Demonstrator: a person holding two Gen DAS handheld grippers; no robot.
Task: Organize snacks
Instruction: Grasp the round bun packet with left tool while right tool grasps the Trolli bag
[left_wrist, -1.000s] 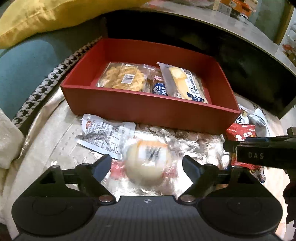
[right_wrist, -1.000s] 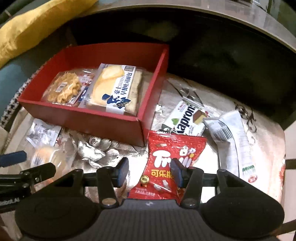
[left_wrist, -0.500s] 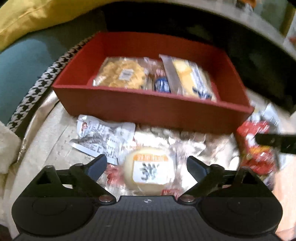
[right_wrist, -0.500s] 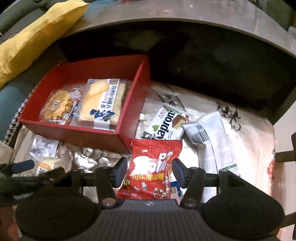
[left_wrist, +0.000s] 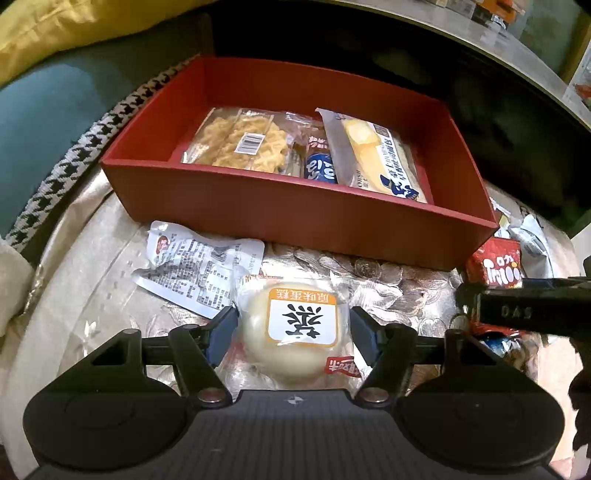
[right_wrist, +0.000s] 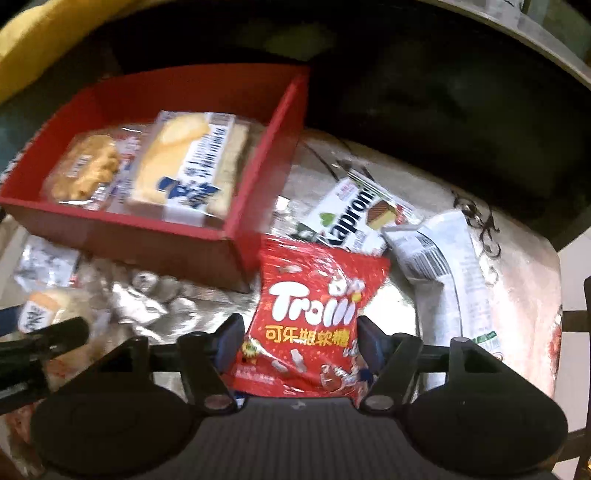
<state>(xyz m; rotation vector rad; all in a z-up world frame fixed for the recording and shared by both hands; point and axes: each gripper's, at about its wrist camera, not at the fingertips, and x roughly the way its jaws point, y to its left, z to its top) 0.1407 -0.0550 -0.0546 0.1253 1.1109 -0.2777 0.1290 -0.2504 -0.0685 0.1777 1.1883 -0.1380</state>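
A round pale cake in a clear wrapper lies on the silvery cloth, just in front of the red box. My left gripper straddles the cake. Its jaws are closing, with the pads right at the wrapper's sides and the cake not squeezed. A red Trolli candy bag lies flat by the box's right corner. My right gripper is low over it, its jaws opening with the bag's lower half between the fingers. Each gripper shows at the edge of the other's view.
The box holds a yellow bread pack, a noodle snack and a small blue packet. A white foil packet lies left of the cake. A Kapron wafer box and a long white pack lie right of the candy bag.
The left jaws have narrowed from wide apart to the cake's sides. The right gripper has sunk closer over the Trolli bag, and its jaws have widened to either side of it.
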